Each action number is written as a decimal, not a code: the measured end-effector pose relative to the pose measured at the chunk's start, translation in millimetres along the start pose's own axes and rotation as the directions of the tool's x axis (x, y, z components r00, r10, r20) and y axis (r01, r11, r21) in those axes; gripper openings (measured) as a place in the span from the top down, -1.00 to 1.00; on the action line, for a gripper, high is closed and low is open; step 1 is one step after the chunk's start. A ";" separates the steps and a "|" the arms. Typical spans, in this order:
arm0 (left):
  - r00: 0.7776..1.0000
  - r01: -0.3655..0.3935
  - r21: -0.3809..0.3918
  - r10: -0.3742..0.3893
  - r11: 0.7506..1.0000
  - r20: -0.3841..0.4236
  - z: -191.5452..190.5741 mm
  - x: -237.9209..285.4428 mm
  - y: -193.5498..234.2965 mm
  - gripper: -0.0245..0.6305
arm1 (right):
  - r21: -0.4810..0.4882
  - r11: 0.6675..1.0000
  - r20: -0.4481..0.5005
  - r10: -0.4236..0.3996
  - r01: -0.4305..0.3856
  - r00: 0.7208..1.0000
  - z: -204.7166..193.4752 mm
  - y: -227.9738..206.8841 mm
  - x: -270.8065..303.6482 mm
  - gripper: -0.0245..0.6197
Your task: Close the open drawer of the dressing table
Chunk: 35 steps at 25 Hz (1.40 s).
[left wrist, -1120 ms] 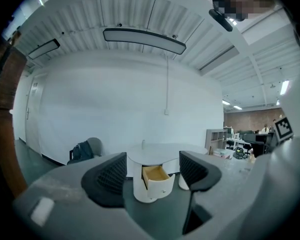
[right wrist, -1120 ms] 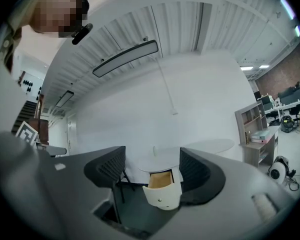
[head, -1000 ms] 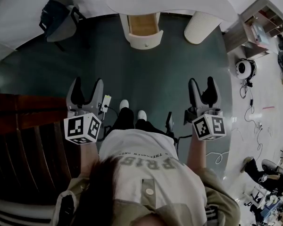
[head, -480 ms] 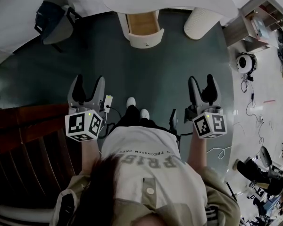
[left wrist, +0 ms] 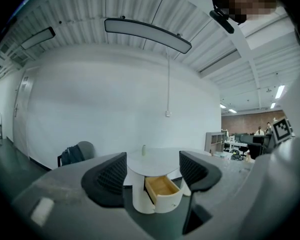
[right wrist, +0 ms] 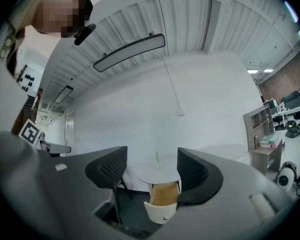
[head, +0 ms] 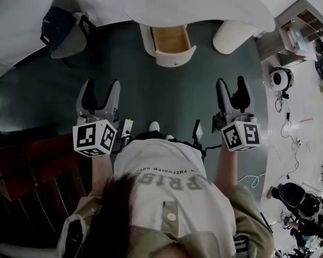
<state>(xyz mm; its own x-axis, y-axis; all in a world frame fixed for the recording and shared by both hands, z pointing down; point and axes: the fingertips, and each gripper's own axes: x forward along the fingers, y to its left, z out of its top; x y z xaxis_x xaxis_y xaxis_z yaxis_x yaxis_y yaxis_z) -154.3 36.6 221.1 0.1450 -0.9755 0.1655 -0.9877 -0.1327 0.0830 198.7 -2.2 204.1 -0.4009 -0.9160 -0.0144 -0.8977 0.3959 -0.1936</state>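
The white dressing table (head: pixel 204 7) stands ahead across the dark floor. Its drawer (head: pixel 171 41) is pulled out toward me, showing a wooden inside and a curved white front (head: pixel 176 61) with a small knob. My left gripper (head: pixel 99 85) is open and empty, well short of the table and left of the drawer. My right gripper (head: pixel 231 82) is also held short of the table, right of the drawer; its jaws stand wide and are closing a little with nothing between them. The drawer (left wrist: pixel 162 189) shows far off between the left jaws, and between the right jaws the drawer (right wrist: pixel 162 201).
A grey chair with a dark bag (head: pixel 64 26) stands left of the table. A white round stool or leg (head: pixel 231 35) is at its right. A shelf unit (head: pixel 299 23), a round white device (head: pixel 282 78) and floor cables lie right. Dark wooden furniture (head: pixel 21 165) is near left.
Both grippers have moved forward toward the dressing table together with the person; the table and open drawer look nearer and sit lower in the head view.
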 end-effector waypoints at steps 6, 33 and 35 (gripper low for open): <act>0.998 0.040 -0.047 -0.038 0.998 0.044 18.7 18.2 26.3 -0.10 | -0.054 0.998 0.010 0.011 -0.010 1.000 -5.2 18.5 43.3 -0.02; 0.999 0.038 -0.016 -0.038 0.999 -0.025 -60.4 142.7 8.3 -0.10 | -0.096 0.994 -0.209 0.026 -0.047 0.978 -192.1 -52.6 178.0 0.02; 0.998 0.050 -0.032 -0.051 0.998 -0.032 -69.7 149.4 4.1 -0.10 | -0.091 0.994 -0.228 0.040 -0.062 0.973 -215.5 -55.2 183.9 0.02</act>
<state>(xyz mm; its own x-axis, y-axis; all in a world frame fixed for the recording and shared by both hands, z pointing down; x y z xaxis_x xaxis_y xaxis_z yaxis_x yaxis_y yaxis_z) -132.6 -97.4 314.7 0.1966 -0.9614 0.1923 -0.9768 -0.1753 0.1227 135.1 -178.7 423.6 -0.4676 -0.8605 0.2022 -0.8839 0.4563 -0.1024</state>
